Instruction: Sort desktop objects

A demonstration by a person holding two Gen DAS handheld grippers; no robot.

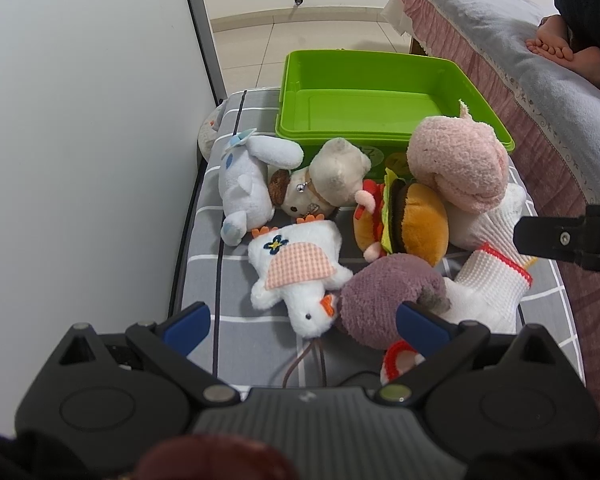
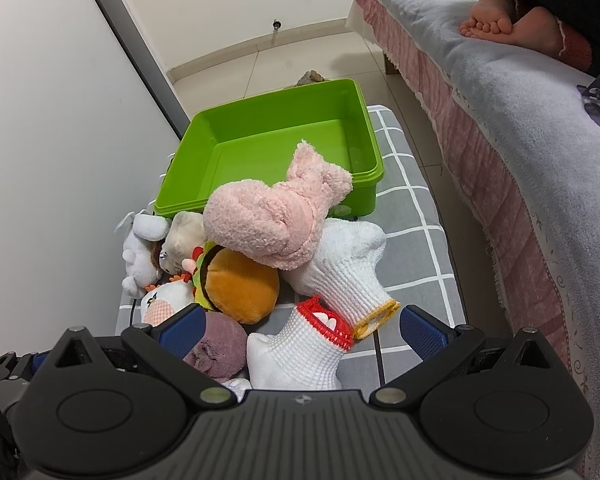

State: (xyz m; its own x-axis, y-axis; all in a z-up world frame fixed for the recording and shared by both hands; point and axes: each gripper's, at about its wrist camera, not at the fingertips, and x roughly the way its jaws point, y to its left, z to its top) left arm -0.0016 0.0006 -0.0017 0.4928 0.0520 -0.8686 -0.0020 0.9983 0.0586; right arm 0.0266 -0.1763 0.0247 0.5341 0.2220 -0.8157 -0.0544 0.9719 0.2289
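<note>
Both grippers spread wide, holding nothing. Left gripper hovers low at the near edge of the pile, white plush duck with a checked pink wing and mauve rolled fleece sock lying between its fingers; looks like lining up a first pick. Right gripper sits over the white knit glove with red cuff, probably the same intent.

Green rectangular plastic bin at 12 o'clock of the pile is empty, so likely the sort target; nothing sorted yet.

Pile is packed tight on the grey checked cushion:
- pink rolled fleece sock stacked on top, leaning on the bin's near wall
- plush hamburger at centre
- pale blue plush rabbit at 10 o'clock
- cream plush dog beside it

Obstacles: items touch or overlap, so pulling one may drag its neighbours. Brown cord trails from under the duck. White wall panel hems in 9 o'clock, bed with a person's bare feet 3 o'clock.
</note>
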